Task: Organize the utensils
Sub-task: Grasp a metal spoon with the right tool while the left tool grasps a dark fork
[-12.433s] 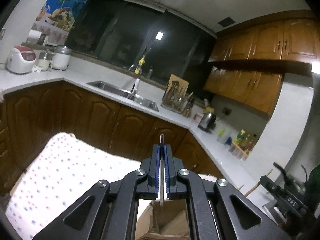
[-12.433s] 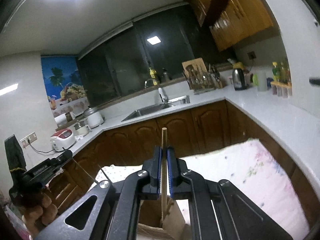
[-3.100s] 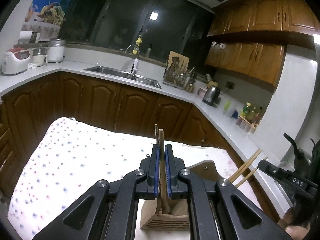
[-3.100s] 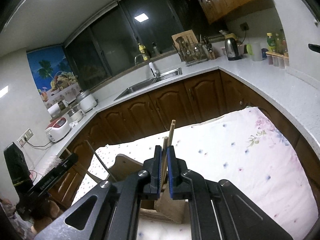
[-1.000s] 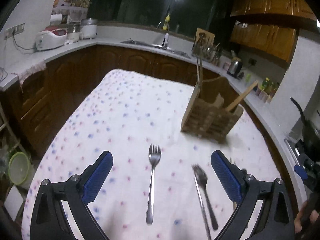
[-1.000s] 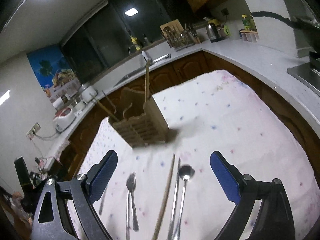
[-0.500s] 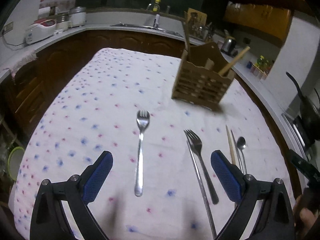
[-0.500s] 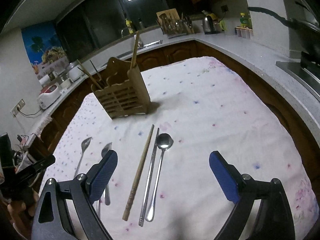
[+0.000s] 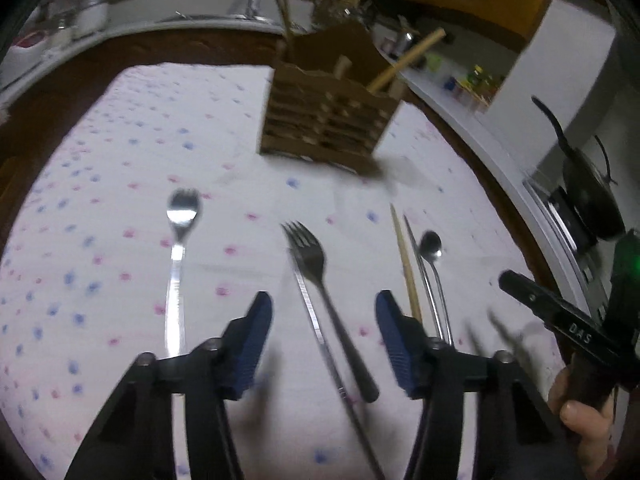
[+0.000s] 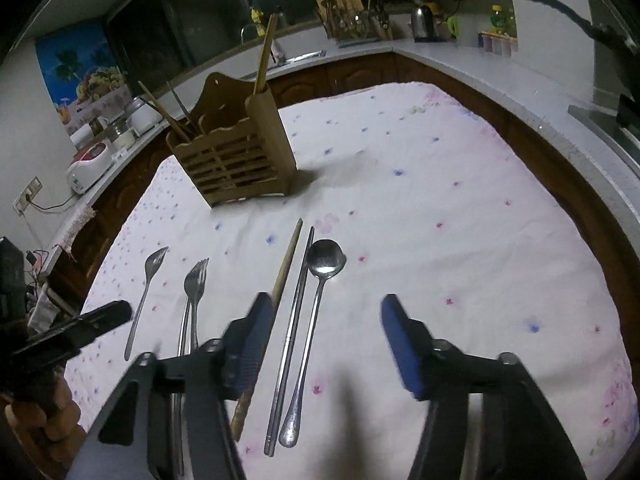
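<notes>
A wooden utensil holder [image 9: 328, 120] [image 10: 236, 160] stands on the dotted tablecloth with chopsticks in it. In front of it lie two forks, a wooden chopstick [image 10: 285, 272], a metal chopstick [image 10: 298, 312] and a spoon [image 10: 322, 280]. My left gripper [image 9: 325, 334] hovers low over the middle fork [image 9: 316, 276] and a thin metal stick beside it. Its jaws are closing, and the pads touch nothing. The other fork [image 9: 178, 248] lies to its left. My right gripper [image 10: 330, 340] is closing around the metal chopstick and the spoon without touching them.
The tablecloth [image 10: 460, 220] covers a table with dark cabinets and a white counter [image 10: 500, 68] behind it. A black pan [image 9: 588, 196] sits on a stove at the right. A hand holds each gripper's handle at the frame edges [image 9: 576, 412] [image 10: 44, 408].
Both grippers sank closer to the cloth and their jaws narrowed from wide apart to about half. The left one shifted right, so the middle fork now lies between its fingers.
</notes>
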{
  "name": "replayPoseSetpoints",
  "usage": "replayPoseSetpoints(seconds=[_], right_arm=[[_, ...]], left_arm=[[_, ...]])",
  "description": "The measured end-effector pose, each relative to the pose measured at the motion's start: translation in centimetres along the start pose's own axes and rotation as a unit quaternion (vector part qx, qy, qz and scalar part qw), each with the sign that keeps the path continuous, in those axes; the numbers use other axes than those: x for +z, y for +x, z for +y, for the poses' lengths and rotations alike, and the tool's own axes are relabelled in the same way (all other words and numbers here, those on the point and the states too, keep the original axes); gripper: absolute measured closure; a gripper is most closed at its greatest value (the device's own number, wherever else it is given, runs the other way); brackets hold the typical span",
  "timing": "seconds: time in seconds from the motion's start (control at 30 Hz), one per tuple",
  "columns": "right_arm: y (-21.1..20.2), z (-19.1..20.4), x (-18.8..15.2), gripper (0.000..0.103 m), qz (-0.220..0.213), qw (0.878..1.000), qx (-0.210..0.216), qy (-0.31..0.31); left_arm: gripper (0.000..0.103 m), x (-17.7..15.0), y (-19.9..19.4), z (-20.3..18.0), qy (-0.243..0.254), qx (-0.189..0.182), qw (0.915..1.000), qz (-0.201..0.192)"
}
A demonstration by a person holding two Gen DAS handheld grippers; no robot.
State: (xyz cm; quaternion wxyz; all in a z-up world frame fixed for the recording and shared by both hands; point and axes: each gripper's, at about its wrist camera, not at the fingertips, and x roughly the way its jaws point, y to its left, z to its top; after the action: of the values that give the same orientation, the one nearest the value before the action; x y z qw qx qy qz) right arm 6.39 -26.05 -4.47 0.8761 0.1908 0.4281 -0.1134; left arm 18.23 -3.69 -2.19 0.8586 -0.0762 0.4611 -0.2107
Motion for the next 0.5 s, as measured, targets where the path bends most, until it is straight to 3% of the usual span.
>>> replayPoseSetpoints(seconds=[0.13, 0.43, 0.5], right_arm=[[1.1, -0.4, 0.3, 0.068, 0.017, 1.000, 0.007, 0.007], [2.3, -1.0, 0.6, 0.068, 0.031, 0.999, 0.009, 0.017], [2.8, -1.1, 0.6, 0.068, 0.036, 0.999, 0.009, 0.016]], left_arm=[[0.071, 1.1, 3.0, -0.7, 0.014, -0.001, 0.9993, 0.036], [0.077, 2.3, 8.5, -1.7, 0.024, 0.026, 0.9952, 0.091], [0.077, 2.4, 8.8, -1.6, 0.021, 0.027, 0.9955, 0.089]])
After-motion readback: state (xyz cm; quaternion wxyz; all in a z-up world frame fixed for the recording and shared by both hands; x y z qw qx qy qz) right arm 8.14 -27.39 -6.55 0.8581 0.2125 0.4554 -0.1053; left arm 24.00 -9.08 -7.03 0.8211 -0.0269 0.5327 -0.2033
